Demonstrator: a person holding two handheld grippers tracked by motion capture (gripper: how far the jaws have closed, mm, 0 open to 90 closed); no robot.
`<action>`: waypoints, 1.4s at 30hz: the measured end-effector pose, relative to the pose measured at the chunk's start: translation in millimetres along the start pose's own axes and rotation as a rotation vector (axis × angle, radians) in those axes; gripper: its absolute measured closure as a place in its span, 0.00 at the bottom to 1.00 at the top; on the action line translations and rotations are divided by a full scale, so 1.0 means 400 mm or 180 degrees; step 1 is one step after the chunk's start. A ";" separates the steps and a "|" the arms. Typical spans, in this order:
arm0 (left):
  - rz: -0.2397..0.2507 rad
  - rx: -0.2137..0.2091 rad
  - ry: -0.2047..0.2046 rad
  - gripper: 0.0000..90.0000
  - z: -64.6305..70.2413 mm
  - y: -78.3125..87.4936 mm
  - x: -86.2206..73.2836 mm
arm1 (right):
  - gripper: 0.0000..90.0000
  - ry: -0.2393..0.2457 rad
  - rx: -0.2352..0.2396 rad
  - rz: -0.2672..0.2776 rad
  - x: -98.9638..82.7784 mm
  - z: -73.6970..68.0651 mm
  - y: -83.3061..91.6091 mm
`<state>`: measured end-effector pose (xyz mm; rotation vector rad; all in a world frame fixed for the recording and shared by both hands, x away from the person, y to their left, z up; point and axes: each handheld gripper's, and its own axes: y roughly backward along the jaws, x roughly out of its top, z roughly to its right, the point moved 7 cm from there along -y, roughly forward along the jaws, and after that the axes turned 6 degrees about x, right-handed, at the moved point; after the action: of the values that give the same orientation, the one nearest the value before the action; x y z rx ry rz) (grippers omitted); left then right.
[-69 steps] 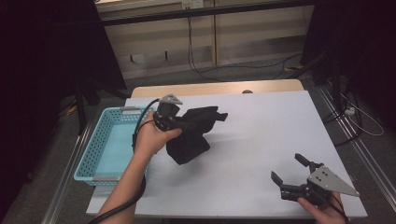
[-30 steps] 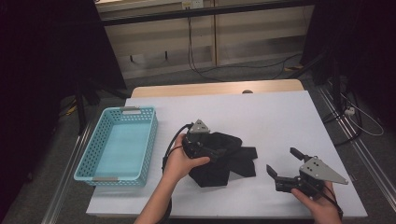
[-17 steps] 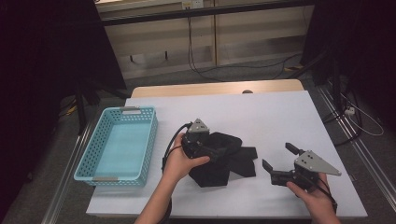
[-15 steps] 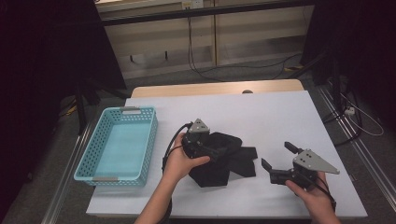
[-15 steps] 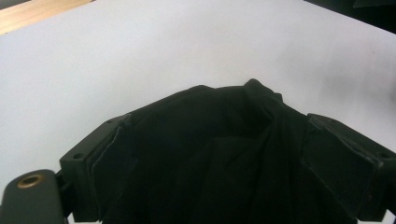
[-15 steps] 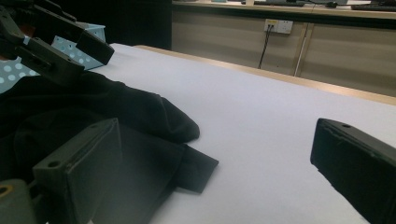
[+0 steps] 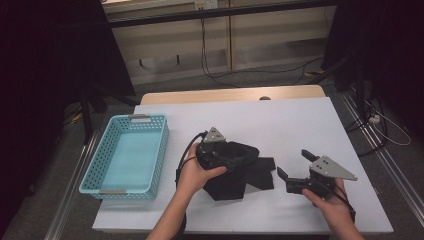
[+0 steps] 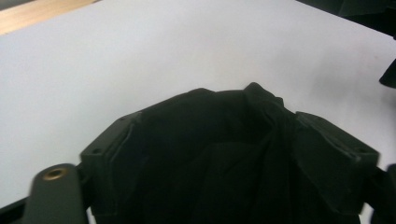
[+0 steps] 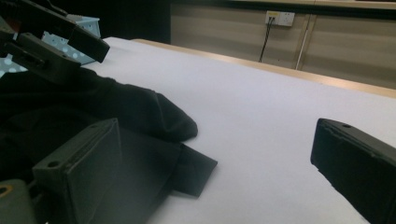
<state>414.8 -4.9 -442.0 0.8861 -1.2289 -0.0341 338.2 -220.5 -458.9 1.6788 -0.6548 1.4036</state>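
Observation:
A black garment (image 7: 247, 175) lies crumpled on the white table (image 7: 300, 125), a flat strap or sleeve end sticking out to its right. My left gripper (image 7: 234, 162) rests on the heap's left part. In the left gripper view its jaws (image 8: 219, 133) have just been closing and the bunched black cloth (image 8: 210, 158) fills the gap, touching both pads. My right gripper (image 7: 293, 164) stands open just right of the garment, low over the table. In the right gripper view its left finger (image 9: 79, 163) sits over the garment's (image 9: 116, 107) flat end, with nothing pinched.
A light blue perforated basket (image 7: 161, 150) stands at the table's left, with nothing in it. The right gripper view shows the left gripper (image 9: 46, 42) with the basket (image 9: 58, 39) behind it. The wooden far edge (image 7: 230, 95) and dark floor with cables lie beyond.
The left gripper carried the garment from beside the basket to the table's middle and set it down. Over the last second the right gripper slid left toward the garment's edge.

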 end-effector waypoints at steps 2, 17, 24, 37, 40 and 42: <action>-0.0016 -0.0005 -0.0027 0.29 0.005 -0.006 -0.002 | 0.01 0.0000 0.0007 -0.0014 -0.002 -0.003 -0.003; -0.0148 -0.0127 0.0005 0.72 0.015 -0.012 -0.026 | 0.01 -0.0041 0.0001 -0.0011 -0.004 0.008 -0.022; -0.0173 -0.0086 0.0124 0.93 -0.007 0.002 -0.025 | 0.01 -0.0004 0.0064 -0.0071 -0.012 0.001 -0.046; 0.0100 0.0323 0.0709 0.93 -0.169 0.112 -0.048 | 0.01 0.0000 0.0065 -0.0055 -0.008 0.002 -0.039; 0.0071 0.0397 0.0740 0.93 -0.186 0.114 -0.061 | 0.01 0.0000 0.0050 -0.0053 -0.006 0.001 -0.037; 0.0026 0.0448 0.0759 0.93 -0.195 0.116 -0.069 | 0.01 0.0004 0.0050 -0.0051 -0.007 0.000 -0.034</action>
<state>448.8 83.8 -440.4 0.9776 -1.0208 0.1623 348.7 -213.7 -465.4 1.6917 -0.6296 1.4019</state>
